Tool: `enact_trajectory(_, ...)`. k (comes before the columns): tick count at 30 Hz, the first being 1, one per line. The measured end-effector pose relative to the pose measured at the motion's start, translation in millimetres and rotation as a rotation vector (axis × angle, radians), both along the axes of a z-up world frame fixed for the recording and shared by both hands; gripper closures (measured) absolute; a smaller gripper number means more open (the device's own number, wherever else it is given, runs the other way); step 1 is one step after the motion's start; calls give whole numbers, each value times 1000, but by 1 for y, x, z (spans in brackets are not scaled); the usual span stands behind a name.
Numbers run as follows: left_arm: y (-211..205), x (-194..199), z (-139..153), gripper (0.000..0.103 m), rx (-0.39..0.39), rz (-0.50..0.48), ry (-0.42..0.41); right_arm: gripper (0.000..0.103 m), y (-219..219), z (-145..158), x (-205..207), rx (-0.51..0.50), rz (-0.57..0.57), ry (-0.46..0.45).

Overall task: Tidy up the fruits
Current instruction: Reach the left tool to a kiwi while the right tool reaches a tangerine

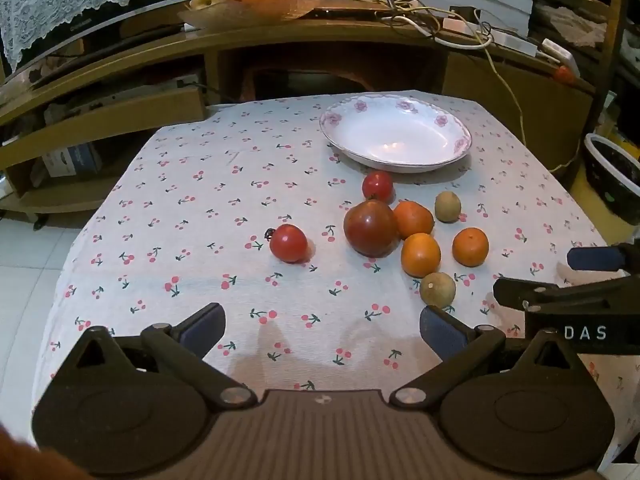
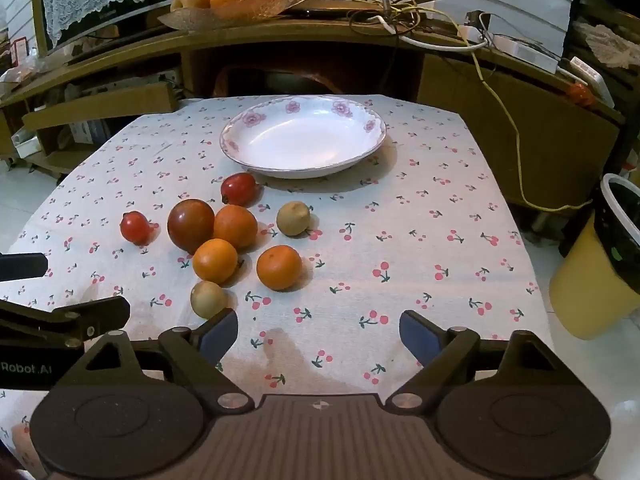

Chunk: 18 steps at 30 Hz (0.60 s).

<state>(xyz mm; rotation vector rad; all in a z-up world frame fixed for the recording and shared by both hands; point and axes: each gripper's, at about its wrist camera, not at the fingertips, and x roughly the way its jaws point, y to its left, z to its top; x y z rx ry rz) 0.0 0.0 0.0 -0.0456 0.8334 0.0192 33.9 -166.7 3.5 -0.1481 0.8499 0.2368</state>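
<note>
Fruits: tomatoes [image 2: 191, 225], oranges [image 2: 279, 267] clustered on counter [image 2: 440, 240] near empty plate [image 2: 303, 136]
Left tool [image 1: 322, 330]: wide, holding nothing
Right tool [image 2: 319, 334]: wide, holding nothing

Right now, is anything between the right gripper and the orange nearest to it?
No. The right gripper is open above bare cloth, and the nearest orange lies ahead with nothing between. A small brown fruit sits beside the left finger.

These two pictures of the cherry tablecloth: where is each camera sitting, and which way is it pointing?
Left wrist view: on the left gripper, looking forward over the tablecloth at the plate; its open fingers show, the right gripper at its right edge.
Right wrist view: on the right gripper, facing likewise; the left gripper enters at left.
Shared: plate, tomatoes, oranges.
</note>
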Motion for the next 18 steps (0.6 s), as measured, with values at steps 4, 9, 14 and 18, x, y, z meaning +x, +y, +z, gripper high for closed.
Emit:
enact_trajectory(4, 0, -3, 0, 0, 2, -15, 0, 17, 1, 0, 2, -4, 8, -11)
enact_trajectory(9, -5, 1, -4, 0, 18, -48, -2, 23, -1, -2, 9, -3, 22, -11)
enact_trajectory(14, -13, 3, -4, 0, 45, -102, -9, 32, 1, -5, 19, 4, 50, 5)
enact_trajectory(18, -23, 5, -5, 0, 83, -155, -37, 37, 7, -7, 26, 0, 98, 3)
